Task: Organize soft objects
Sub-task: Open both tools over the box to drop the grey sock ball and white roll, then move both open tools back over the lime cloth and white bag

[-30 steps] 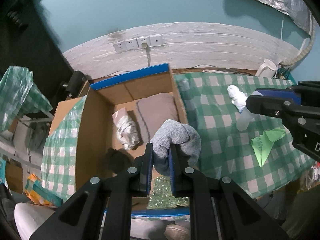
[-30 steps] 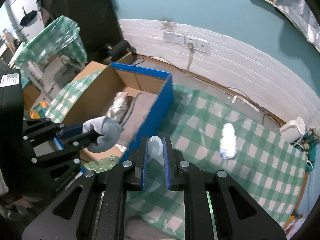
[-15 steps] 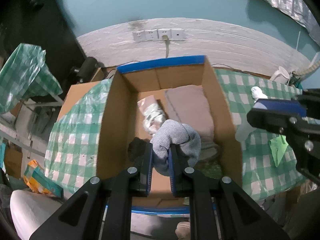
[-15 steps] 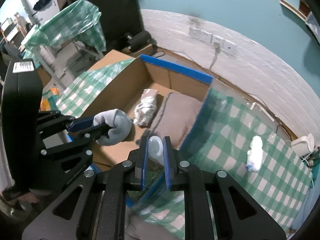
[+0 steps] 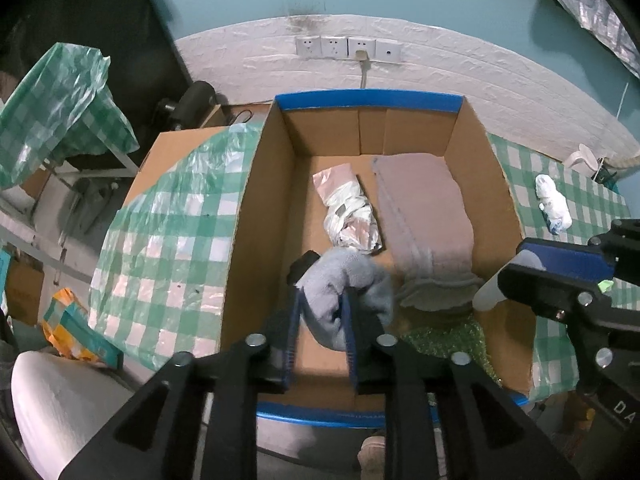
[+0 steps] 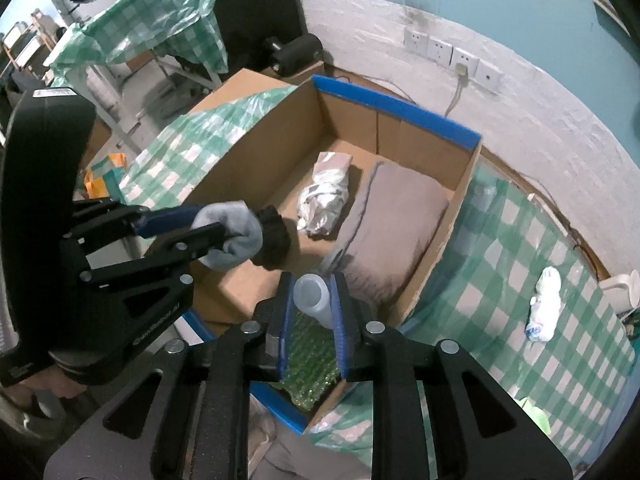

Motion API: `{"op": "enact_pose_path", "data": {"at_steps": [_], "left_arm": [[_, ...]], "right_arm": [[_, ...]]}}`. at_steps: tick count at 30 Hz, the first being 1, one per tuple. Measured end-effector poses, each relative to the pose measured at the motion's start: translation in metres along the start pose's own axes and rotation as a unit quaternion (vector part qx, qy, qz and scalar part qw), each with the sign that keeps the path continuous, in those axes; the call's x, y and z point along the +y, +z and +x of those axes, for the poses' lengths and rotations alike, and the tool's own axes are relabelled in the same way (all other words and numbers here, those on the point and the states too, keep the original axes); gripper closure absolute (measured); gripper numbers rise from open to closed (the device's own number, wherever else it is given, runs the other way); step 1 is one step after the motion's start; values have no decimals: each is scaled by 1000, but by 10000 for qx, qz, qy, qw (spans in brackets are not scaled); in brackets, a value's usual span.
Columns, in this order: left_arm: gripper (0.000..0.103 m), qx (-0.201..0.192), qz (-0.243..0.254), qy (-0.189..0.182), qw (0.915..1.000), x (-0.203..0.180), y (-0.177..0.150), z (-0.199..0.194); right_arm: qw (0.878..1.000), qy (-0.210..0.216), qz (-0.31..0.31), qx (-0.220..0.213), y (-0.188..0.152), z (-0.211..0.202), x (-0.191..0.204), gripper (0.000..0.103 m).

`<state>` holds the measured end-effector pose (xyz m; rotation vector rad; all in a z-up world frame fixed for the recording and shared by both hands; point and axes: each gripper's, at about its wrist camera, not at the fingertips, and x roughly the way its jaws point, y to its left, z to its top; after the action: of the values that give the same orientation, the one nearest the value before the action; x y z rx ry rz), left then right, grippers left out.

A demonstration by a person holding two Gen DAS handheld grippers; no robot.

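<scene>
A light grey sock (image 5: 340,284) fills the gap between the blue pads of my left gripper (image 5: 322,300), whose jaws are opening over the near half of an open cardboard box (image 5: 256,216). My right gripper (image 6: 312,284) is just to the right, also opening, with a translucent plastic bottle (image 6: 310,294) tilted between its pads above the box's near right corner. The box contains a folded mauve towel (image 5: 424,216), a crumpled silver-white bag (image 5: 348,212), a small black item (image 5: 304,264) and a green sparkly sheet (image 5: 444,340).
The box has blue-taped rims (image 6: 396,108) and stands against a green checked tablecloth (image 6: 512,264). On that cloth lie a white wrapped bundle (image 6: 544,304) and a bright green cloth (image 6: 532,408). Wall sockets (image 5: 348,48) are behind; a plastic-covered rack (image 5: 60,104) stands left.
Both grippers moved left from over the table to above the box and sank a little. Both pairs of jaws have widened; the sock and the bottle remain between them.
</scene>
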<state>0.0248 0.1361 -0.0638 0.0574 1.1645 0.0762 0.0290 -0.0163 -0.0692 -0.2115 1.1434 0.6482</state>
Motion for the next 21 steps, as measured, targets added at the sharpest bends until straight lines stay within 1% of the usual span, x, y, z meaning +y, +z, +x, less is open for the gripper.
{"op": "enact_pose_path", "data": {"at_steps": [4, 5, 7, 10, 13, 21], "left_arm": [[58, -76, -67, 75, 9999, 4, 2, -3], [56, -103, -80, 95, 9999, 4, 2, -4], [51, -133, -98, 134, 9998, 5, 3, -5], [46, -158, -119, 177, 9996, 4, 4, -6], [42, -189, -115, 206, 9995, 2, 4, -8], [37, -267, -7, 223, 9994, -11, 7, -14]], "right_arm": [[9998, -113, 133, -25, -1, -1, -4, 63], [9998, -145, 155, -42, -2, -2, -6, 62], [9996, -183, 187, -90, -3, -5, -8, 53], [9993, -256, 216, -134, -4, -7, -11, 45], [9991, -326, 243, -153, -6, -10, -14, 41], [9979, -488, 408, -124, -15, -15, -31, 39]]}}
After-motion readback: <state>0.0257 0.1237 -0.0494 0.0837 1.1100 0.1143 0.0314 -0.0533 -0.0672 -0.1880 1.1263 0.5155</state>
